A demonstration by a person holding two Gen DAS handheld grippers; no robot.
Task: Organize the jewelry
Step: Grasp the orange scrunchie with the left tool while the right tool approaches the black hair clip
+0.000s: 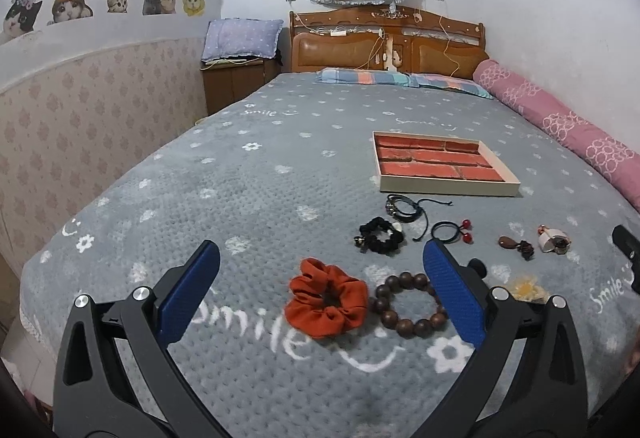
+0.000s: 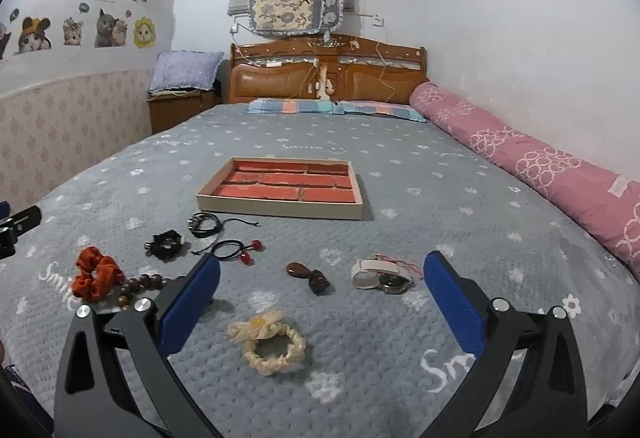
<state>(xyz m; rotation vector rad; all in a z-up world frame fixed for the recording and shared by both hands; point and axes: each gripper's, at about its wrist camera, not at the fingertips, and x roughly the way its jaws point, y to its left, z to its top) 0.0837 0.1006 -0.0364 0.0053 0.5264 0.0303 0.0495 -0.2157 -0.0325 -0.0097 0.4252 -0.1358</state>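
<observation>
Jewelry lies on a grey bed. My left gripper (image 1: pixel 322 258) is open above an orange scrunchie (image 1: pixel 326 304) and a brown bead bracelet (image 1: pixel 410 304). Beyond are a black scrunchie (image 1: pixel 378 236), a black cord bracelet (image 1: pixel 404 208) and a hair tie with red beads (image 1: pixel 452 230). My right gripper (image 2: pixel 322 268) is open above a cream scrunchie (image 2: pixel 268 344); a brown pendant (image 2: pixel 310 276) and a white-strap watch (image 2: pixel 380 274) lie between its fingers. A shallow tray with a brick-pattern floor (image 1: pixel 448 186) (image 2: pixel 280 206) stands empty farther back.
A pink rolled quilt (image 2: pixel 540 174) lies along the bed's right side by the wall. Striped pillows (image 2: pixel 336 107) and a wooden headboard (image 2: pixel 328 74) are at the far end. A nightstand (image 1: pixel 236 78) stands at the back left.
</observation>
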